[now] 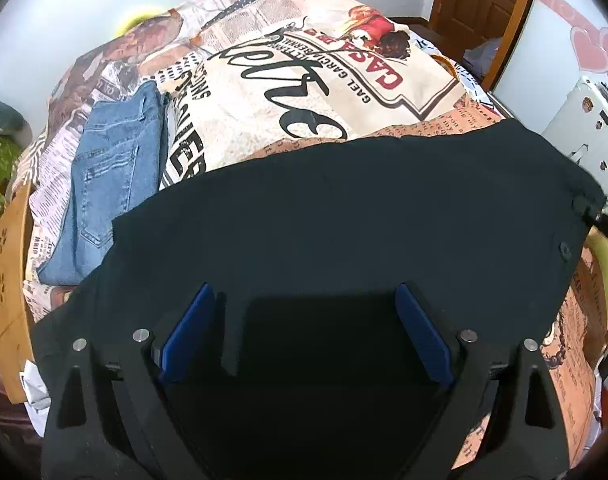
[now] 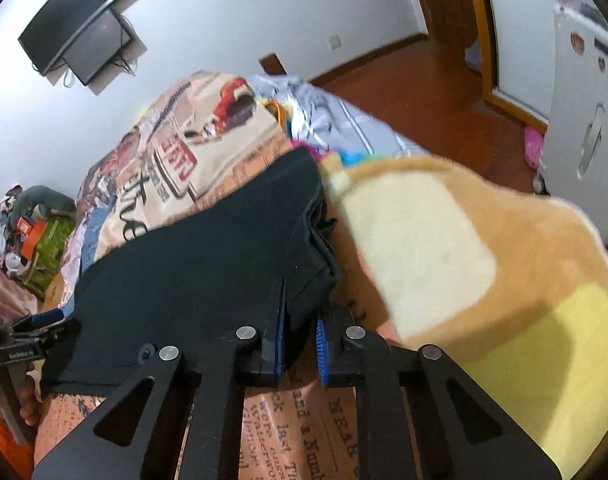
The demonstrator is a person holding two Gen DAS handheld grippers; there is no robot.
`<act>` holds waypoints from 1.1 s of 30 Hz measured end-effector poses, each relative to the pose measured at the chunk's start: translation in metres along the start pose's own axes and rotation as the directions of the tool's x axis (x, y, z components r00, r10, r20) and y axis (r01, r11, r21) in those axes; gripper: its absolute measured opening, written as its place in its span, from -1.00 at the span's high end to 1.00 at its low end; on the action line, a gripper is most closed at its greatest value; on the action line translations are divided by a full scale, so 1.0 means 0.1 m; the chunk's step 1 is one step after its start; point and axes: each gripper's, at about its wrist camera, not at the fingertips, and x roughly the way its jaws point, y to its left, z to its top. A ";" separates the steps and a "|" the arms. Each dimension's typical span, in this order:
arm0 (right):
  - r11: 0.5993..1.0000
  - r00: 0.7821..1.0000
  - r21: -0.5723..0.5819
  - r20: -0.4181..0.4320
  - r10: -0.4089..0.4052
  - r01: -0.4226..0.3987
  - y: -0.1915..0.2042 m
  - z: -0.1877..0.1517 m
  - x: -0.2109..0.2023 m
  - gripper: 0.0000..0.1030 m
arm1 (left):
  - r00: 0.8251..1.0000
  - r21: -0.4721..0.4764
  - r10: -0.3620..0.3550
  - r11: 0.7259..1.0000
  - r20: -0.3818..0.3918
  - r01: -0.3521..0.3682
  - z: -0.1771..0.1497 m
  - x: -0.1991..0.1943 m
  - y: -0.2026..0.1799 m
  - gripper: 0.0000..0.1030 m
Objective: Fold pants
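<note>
Black pants (image 1: pixel 344 216) lie folded flat across the near part of the bed, on a newspaper-print bedspread (image 1: pixel 304 80). My left gripper (image 1: pixel 306 300) hovers just over the pants' near edge, its blue pads wide apart and empty. In the right wrist view the pants (image 2: pixel 207 256) stretch to the left. My right gripper (image 2: pixel 299 312) is closed on their stacked right edge, the cloth pinched between its blue pads. The left gripper (image 2: pixel 35 336) shows at the far left of that view.
Folded blue jeans (image 1: pixel 111 184) lie on the bed's left side. A tan and cream cushion (image 2: pixel 456 264) sits right of the pants. A white appliance (image 1: pixel 588 128) stands beside the bed at right. A wooden bed frame (image 1: pixel 7 280) runs along the left.
</note>
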 end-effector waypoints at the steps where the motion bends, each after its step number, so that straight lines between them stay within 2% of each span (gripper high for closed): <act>1: 1.000 1.000 -0.006 0.014 -0.006 0.006 0.00 0.04 -0.04 0.81 | 1.000 0.001 0.000 1.000 0.006 0.000 0.00 -0.02 0.00 -0.80; 6: 0.997 0.995 -0.038 0.078 -0.069 0.072 0.08 0.25 -0.13 0.82 | 0.998 -0.004 0.016 1.000 0.053 -0.015 -0.03 -0.21 0.08 -0.80; 10: 0.995 0.993 -0.074 0.102 -0.061 0.068 0.26 0.41 -0.22 0.82 | 0.996 -0.025 0.025 0.999 0.088 -0.023 -0.07 -0.36 0.20 -0.80; 20: 0.974 0.984 -0.226 0.165 0.069 -0.031 1.07 0.63 -0.49 0.81 | 0.984 -0.127 0.042 0.992 0.172 -0.021 -0.24 -0.77 0.65 -0.80; 27: 0.931 0.975 -0.347 0.138 0.172 -0.115 1.77 0.68 -0.43 0.81 | 0.967 -0.182 0.122 0.980 0.222 -0.082 -0.51 -1.03 1.01 -0.80; 33: 0.868 0.972 -0.460 0.037 0.232 -0.190 2.40 0.57 -0.19 0.81 | 0.958 -0.262 0.157 0.961 0.238 -0.092 -0.79 -1.15 1.37 -0.88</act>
